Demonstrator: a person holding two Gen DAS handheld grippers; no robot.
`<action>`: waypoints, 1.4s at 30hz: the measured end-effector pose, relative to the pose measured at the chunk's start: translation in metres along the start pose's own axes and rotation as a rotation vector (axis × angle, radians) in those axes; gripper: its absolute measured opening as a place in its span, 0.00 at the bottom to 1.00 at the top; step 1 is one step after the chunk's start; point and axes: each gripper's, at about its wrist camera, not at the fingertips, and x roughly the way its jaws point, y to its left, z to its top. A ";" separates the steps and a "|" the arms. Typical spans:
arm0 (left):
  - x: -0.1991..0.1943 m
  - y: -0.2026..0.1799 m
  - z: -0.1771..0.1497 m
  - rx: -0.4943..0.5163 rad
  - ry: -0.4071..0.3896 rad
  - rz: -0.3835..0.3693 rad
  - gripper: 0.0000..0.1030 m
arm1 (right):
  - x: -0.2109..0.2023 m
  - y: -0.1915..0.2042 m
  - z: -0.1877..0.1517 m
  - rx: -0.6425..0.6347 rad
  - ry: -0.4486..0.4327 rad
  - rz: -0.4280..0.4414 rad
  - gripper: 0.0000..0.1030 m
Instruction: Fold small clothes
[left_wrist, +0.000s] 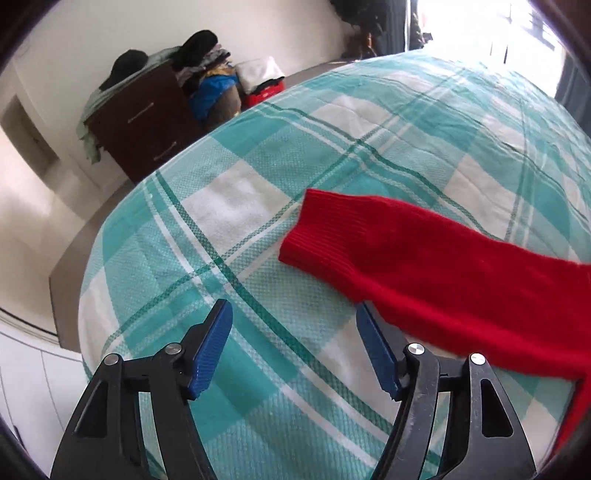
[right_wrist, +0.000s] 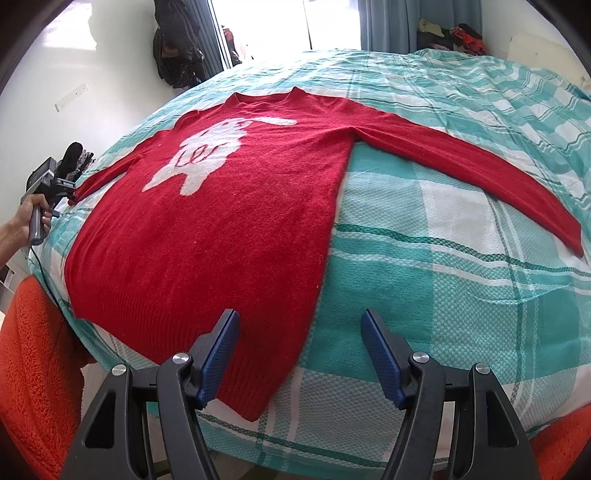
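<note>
On the checked bedspread, red sweater spread flat, hem corner between right claw blades, sleeve cuff beside left claw, both claws apart.

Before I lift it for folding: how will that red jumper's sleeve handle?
Probably floppy: the red knitted jumper lies limp and flat on the checked bedspread. Its sleeve would likely sag from one pinch. The fuzzy knit looks grippy, unlikely to slip.

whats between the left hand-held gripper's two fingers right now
Only bare checked bedcover lies between the open fingers of the left hand-held gripper; the red sweater's sleeve sits just beside its right finger, seen in the left wrist view.
</note>
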 end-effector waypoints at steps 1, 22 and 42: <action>-0.021 -0.008 -0.012 0.039 -0.024 -0.064 0.70 | -0.002 -0.004 0.002 0.011 -0.009 -0.008 0.66; -0.145 -0.154 -0.264 0.651 0.026 -0.469 0.77 | 0.037 0.059 -0.019 -0.361 0.087 -0.030 0.67; -0.142 -0.143 -0.276 0.663 0.050 -0.422 0.78 | 0.034 0.054 -0.037 -0.375 0.117 -0.078 0.79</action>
